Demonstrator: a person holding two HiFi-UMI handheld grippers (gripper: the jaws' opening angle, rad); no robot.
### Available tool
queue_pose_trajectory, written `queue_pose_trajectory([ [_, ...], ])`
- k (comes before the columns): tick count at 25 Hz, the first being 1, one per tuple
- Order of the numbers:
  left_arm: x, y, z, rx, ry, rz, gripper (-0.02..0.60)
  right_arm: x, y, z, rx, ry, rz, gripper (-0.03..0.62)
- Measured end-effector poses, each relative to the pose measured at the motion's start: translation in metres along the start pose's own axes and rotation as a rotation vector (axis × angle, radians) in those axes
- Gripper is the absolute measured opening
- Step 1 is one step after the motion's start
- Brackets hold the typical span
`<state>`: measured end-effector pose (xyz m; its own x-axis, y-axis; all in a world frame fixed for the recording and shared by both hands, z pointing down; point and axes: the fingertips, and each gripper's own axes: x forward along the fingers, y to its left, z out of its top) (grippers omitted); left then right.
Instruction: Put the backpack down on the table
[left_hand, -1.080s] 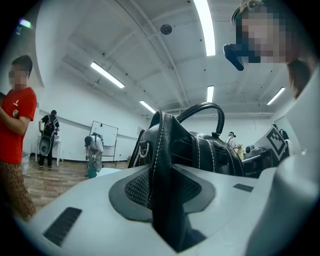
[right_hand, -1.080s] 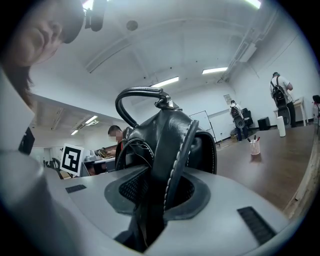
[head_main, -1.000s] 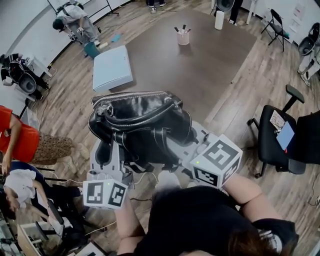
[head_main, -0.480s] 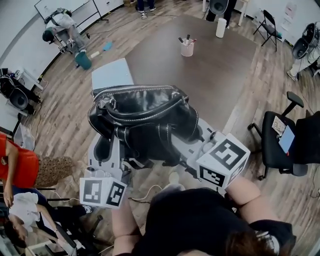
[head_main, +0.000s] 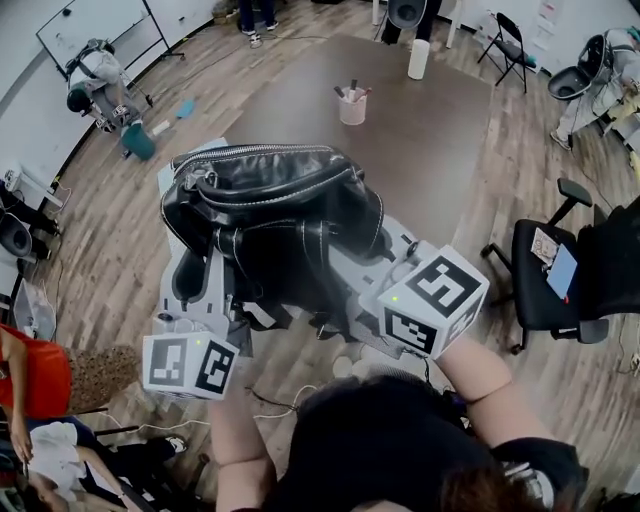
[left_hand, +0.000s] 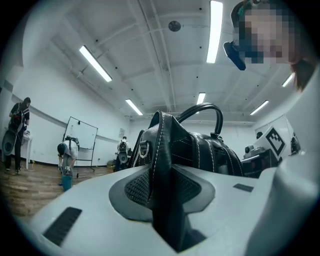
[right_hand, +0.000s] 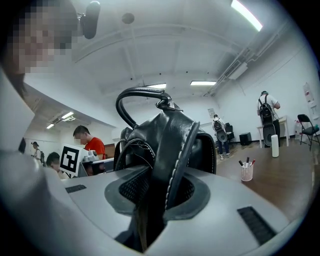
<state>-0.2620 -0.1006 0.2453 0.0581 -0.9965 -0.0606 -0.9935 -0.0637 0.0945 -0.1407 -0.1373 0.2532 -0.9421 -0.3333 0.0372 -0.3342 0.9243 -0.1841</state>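
the glossy black leather backpack with white stitching, a metal zip and a looped top handle (head_main: 275, 215) is held up in the air in front of the person. it sits by the near corner of the dark brown table (head_main: 430, 140), and no part of it visibly rests on the tabletop. the left gripper (left_hand: 167, 197) has its jaws clamped on a stitched black strap or fold at one side of the backpack, and the right gripper (right_hand: 160, 192) pinches a matching stitched strap on the other side. neither pair of jaws meets, since the leather fills the gap.

taking it from both sides probably shares the weight and keeps the soft body upright, zip uppermost, so it can be set down on its base without slumping. the pale cup of pens (head_main: 351, 106) and the white cylinder (head_main: 418, 60) stand well apart at the far end of the table, so they should not interfere with setting it down.

no brand or label shows on the backpack. the grippers' cubes carry only black-and-white square markers, no letters. the whiteboard (head_main: 95, 18) by the far wall shows no legible writing.
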Motion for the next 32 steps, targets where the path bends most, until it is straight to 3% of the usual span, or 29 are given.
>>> queue_pose_trajectory([
  [13, 0.097, -0.03, -0.021, 0.023, 0.038, -0.026, 0.122, -0.003, -0.104, 0.004, 0.024, -0.017, -0.045, 0.112],
  [18, 0.123, -0.019, -0.039, -0.012, 0.07, -0.04, 0.121, 0.013, -0.129, -0.005, 0.019, 0.005, -0.08, 0.112],
  [32, 0.21, 0.014, -0.082, -0.035, 0.172, -0.193, 0.126, 0.055, -0.198, -0.033, 0.078, 0.022, -0.288, 0.12],
])
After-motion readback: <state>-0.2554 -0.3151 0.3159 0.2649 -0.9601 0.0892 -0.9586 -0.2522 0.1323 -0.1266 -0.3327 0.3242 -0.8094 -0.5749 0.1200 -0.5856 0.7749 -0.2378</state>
